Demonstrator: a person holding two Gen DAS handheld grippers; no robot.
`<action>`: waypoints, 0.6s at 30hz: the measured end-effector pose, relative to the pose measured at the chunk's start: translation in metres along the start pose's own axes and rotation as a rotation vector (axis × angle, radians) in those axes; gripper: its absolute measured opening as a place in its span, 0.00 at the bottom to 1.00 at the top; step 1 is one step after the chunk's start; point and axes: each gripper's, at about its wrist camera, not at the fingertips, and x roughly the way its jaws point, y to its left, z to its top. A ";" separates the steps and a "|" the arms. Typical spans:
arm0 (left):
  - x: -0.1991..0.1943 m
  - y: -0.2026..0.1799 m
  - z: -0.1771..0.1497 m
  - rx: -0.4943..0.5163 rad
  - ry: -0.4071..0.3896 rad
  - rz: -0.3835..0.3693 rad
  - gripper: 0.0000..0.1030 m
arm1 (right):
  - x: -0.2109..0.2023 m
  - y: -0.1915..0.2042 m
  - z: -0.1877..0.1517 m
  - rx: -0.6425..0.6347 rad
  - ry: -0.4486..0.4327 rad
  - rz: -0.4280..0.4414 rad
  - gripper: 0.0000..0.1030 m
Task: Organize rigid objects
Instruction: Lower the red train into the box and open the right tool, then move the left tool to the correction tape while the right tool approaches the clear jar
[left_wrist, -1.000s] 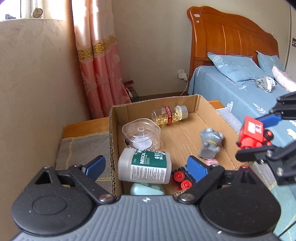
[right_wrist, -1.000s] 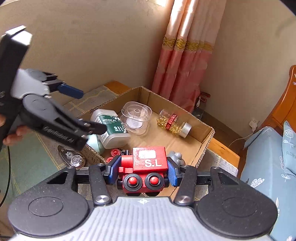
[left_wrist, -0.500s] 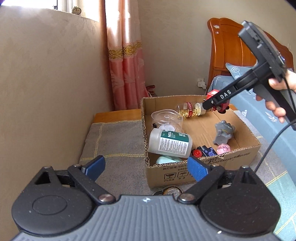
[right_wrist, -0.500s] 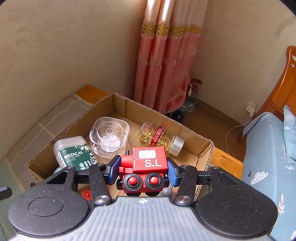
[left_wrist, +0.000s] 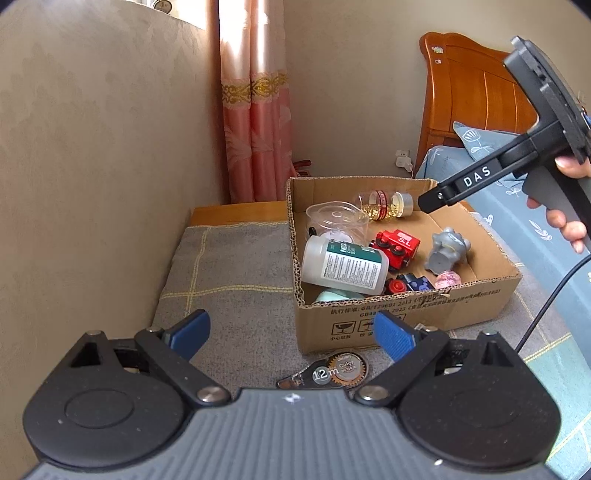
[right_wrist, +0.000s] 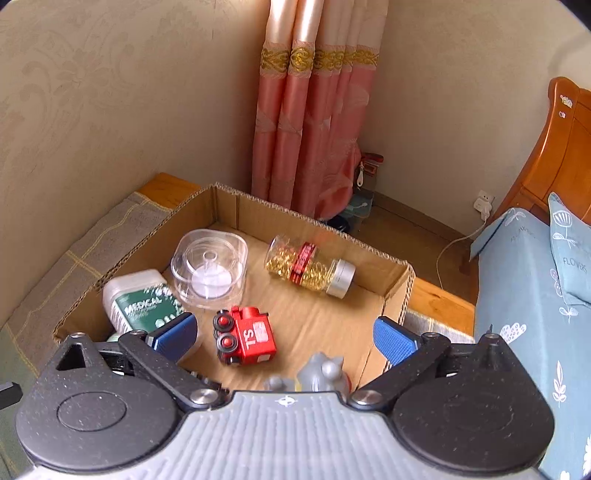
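A red toy train (right_wrist: 245, 338) (left_wrist: 397, 247) lies on its side on the floor of the cardboard box (right_wrist: 303, 218) (left_wrist: 406, 314). My right gripper (right_wrist: 283, 334) hovers over the box with its jaws opening; the train lies below the gap, nearer the left pad, and neither pad touches it. My left gripper (left_wrist: 291, 332) stands open and empty in front of the box. A correction tape dispenser (left_wrist: 332, 371) lies on the grey mat (left_wrist: 229, 266) just below it.
The box also holds a white medical bottle (left_wrist: 343, 264), a clear plastic container (right_wrist: 210, 264), a jar of gold capsules (right_wrist: 306, 266), a grey toy figure (left_wrist: 445, 249) and a small blue-and-red toy (left_wrist: 406, 282). A person's hand (left_wrist: 569, 229) holds the right gripper's handle. A bed (right_wrist: 535, 295) is at the right and a wall at the left.
The right gripper's jaws have spread and let go of the red train, which now lies in the box. The left gripper has drawn back from the box, bringing the tape dispenser into view.
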 end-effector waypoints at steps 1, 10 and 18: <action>0.000 -0.001 -0.001 0.002 0.002 0.000 0.92 | -0.002 0.001 -0.002 0.004 0.003 0.005 1.00; -0.002 -0.005 -0.007 0.004 0.031 0.009 0.92 | -0.025 0.010 -0.031 0.086 -0.018 0.001 1.00; 0.000 0.006 -0.014 -0.022 0.061 0.068 0.92 | -0.050 0.045 -0.067 0.143 -0.082 -0.033 1.00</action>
